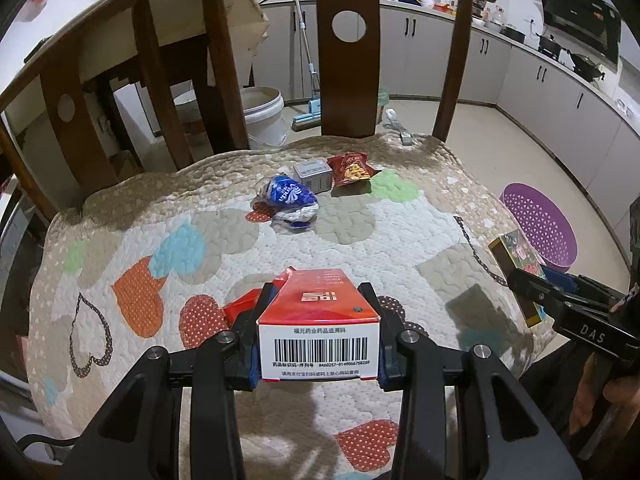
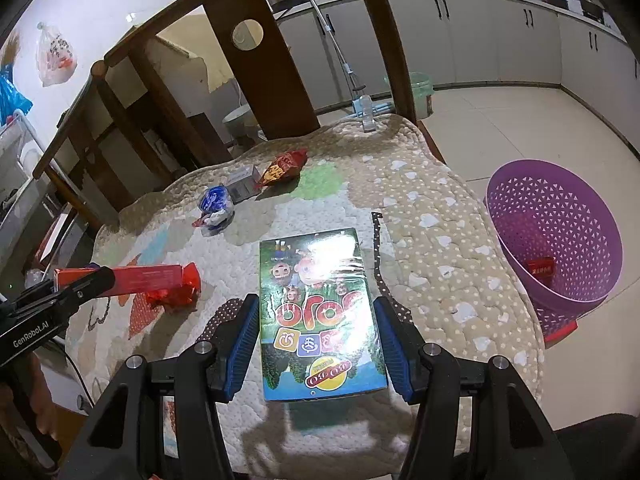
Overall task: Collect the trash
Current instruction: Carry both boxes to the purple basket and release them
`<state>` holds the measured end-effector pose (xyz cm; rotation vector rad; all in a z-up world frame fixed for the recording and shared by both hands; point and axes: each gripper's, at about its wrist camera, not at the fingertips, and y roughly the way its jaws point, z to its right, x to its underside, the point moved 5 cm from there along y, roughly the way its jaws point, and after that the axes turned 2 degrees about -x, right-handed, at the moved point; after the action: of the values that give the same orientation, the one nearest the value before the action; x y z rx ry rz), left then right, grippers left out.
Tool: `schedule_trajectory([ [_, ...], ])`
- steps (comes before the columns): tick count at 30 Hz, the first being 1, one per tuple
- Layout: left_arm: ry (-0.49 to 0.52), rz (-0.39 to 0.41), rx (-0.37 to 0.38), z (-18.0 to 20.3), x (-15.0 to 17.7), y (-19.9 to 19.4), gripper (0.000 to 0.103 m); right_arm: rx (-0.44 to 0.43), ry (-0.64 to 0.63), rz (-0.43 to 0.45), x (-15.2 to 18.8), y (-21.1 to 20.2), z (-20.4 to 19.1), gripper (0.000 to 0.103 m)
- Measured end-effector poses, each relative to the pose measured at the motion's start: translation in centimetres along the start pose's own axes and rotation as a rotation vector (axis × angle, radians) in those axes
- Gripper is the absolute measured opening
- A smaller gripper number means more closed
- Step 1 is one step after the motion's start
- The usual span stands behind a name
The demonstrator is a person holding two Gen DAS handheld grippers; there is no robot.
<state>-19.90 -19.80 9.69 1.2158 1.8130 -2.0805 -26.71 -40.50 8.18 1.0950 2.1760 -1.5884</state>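
A: Quick pass. Left gripper (image 1: 318, 328) is clamped on the red-and-white cardboard medicine box with the barcode end (image 1: 318, 320), pads squeezing its long sides, barcode toward the camera. Lifted off the quilt, I'd say, since the right wrist view shows it hanging above the cushion with its torn red flap dangling.

B: Right gripper (image 2: 316, 344)?

A: Holding the glossy green cartoon-printed flat carton (image 2: 320, 312), 1 pad on each long edge. The left wrist view shows that carton up in the air beyond the cushion's edge, so it's carried, not resting.

B: Why both loaded?

A: Probably 1 trip for 2 pieces. The purple perforated plastic basket (image 2: 556, 240) sits on the floor just beside the chair, on the right gripper's side, and already has 1 small red box (image 2: 542, 266) inside. So that's the drop target.

B: Left over?

A: 3 items at the back of the heart-patterned quilted seat cushion (image 1: 200, 208), near the wooden chair back (image 1: 348, 48): crumpled blue-and-white plastic wrapper (image 1: 290, 200), small grey box (image 1: 314, 174), red snack bag (image 1: 352, 168). Untouched, well apart from both grippers.

B: Risk?

A: The torn flap could snag the basket rim.
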Motion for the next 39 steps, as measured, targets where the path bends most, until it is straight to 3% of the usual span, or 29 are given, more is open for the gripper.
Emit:
schedule_trajectory([
  [19,0.074,-0.009,0.020,3.9,-1.1,-0.2,0.039,-0.009,0.064,0.047,-0.1,-1.5,2.9,0.061],
  [28,0.069,0.004,0.124,6.7,-3.8,-0.5,0.039,0.021,0.091,0.084,-1.0,-2.5,6.1,0.061],
  [39,0.143,0.015,0.296,15.5,-9.2,1.0,0.039,0.150,0.136,0.139,-4.4,-2.6,14.7,0.061],
])
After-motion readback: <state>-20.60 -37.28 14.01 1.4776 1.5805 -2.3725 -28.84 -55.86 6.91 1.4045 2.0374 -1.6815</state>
